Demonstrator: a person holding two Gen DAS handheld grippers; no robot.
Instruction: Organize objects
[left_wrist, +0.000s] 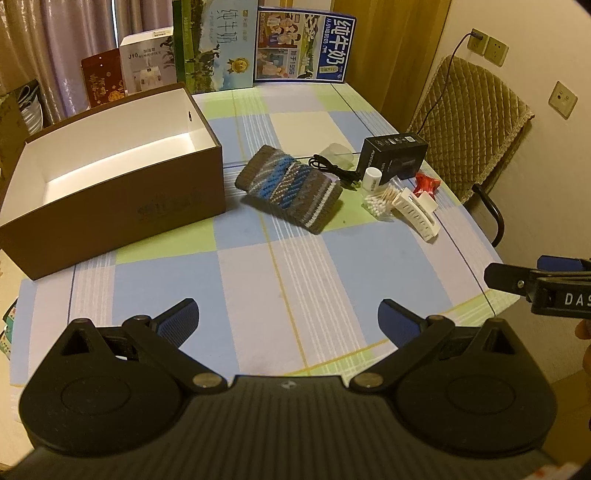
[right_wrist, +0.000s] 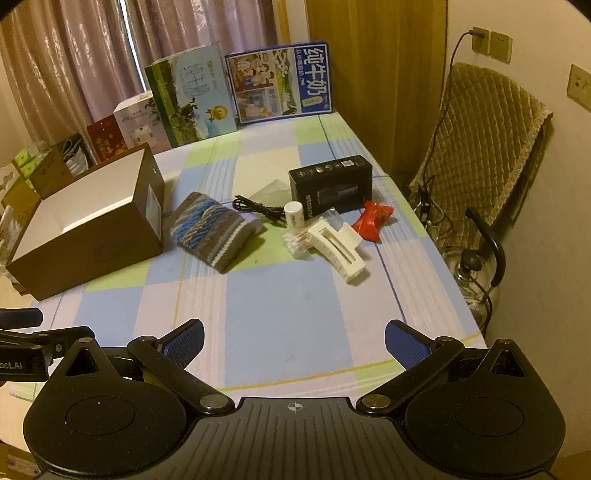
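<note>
- One open box (left_wrist: 110, 177) stands empty on the bench (left_wrist: 280, 280), left side; nothing packed yet.
- Knit pouch (left_wrist: 290, 188) lies just beside the box; soft, likely to sag if pinched at one end.
- Hair claw (right_wrist: 338, 245) touches the cotton swabs (right_wrist: 295, 240); lifting it may scatter them.
- Left tongs (left_wrist: 290, 319) and right tongs (right_wrist: 293, 341): both spread wide, carrying nothing.

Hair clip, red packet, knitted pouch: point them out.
Hair clip (right_wrist: 338, 246), right wrist view, on its slotted body.
Red packet (right_wrist: 372, 218), right wrist view, on its middle.
Knitted pouch (left_wrist: 290, 187), left wrist view, on its blue stripes.
</note>
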